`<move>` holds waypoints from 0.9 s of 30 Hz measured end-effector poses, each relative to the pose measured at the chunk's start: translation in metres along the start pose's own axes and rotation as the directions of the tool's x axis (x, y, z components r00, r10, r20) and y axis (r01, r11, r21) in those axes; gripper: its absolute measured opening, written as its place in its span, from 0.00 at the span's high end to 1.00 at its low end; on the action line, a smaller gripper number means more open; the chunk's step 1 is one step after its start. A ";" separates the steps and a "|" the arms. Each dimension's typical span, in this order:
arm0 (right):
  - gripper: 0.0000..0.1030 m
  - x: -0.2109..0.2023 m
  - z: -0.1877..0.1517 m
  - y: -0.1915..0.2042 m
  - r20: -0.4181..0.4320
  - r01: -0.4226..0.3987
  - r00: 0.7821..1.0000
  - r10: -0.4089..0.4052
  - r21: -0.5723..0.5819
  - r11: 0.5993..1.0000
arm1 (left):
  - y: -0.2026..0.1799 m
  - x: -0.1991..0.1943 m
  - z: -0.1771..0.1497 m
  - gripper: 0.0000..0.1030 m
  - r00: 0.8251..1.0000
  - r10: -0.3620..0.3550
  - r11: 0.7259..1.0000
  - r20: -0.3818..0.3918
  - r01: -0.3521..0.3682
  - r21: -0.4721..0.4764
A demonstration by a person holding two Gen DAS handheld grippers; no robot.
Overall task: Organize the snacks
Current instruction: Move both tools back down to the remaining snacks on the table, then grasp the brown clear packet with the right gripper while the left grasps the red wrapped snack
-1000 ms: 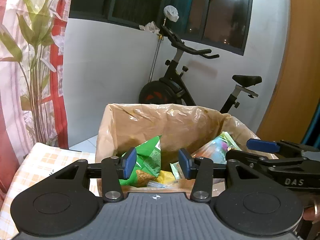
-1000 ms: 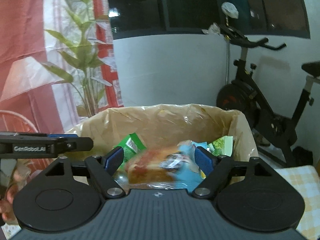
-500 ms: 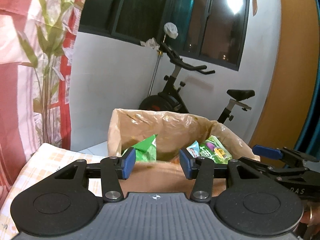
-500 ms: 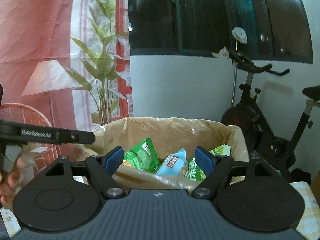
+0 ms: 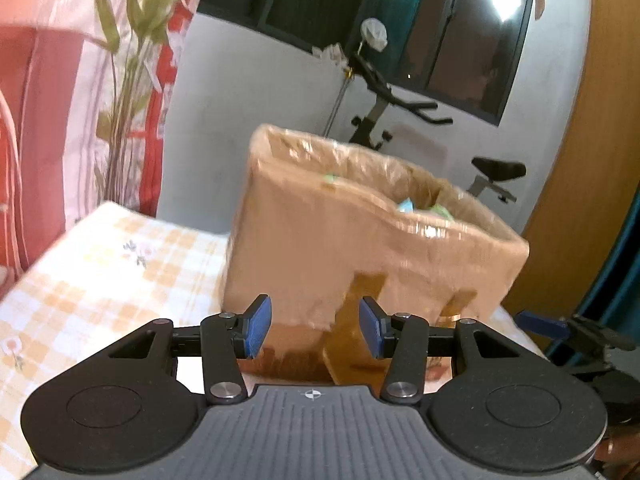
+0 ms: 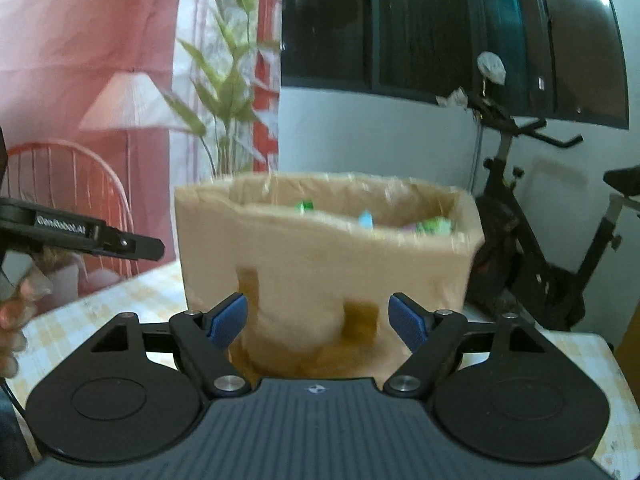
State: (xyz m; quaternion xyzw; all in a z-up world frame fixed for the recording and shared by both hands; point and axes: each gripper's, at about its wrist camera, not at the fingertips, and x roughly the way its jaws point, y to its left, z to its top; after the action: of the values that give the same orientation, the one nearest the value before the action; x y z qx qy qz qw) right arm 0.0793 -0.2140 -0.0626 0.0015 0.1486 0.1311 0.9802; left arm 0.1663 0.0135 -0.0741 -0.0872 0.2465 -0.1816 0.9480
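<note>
Both tongs stand apart and empty: left tongs [image 5: 315, 333], right tongs [image 6: 319, 323]. I keep them level, facing the plastic-lined brown cardboard box [image 6: 324, 264] at frame centre on the checked table [image 5: 108, 264]. Snack packets [image 6: 434, 226] peek above its rim. Earlier, I looked down into it; now both views sit lower.

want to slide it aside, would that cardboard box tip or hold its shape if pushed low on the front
The cardboard box looks taller than it is deep, so a low push probably slides it on the tablecloth, though the cloth may bunch. Its front wall looks bowed and taped, so it may flex. The snack packets inside seem light.
</note>
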 end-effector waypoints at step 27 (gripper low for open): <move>0.53 0.067 -0.095 -0.016 -0.286 -0.002 0.958 0.029 0.094 0.996 | 0.009 0.042 -0.054 0.51 0.971 0.059 0.998 -0.232 -0.061 -0.002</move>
State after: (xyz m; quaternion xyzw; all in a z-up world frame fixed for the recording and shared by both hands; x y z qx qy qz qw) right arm 0.1177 -0.2154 -0.1733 0.0291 0.2953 0.1305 0.9460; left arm 0.1760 0.0018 -0.1412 -0.0624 0.3589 -0.1604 0.9174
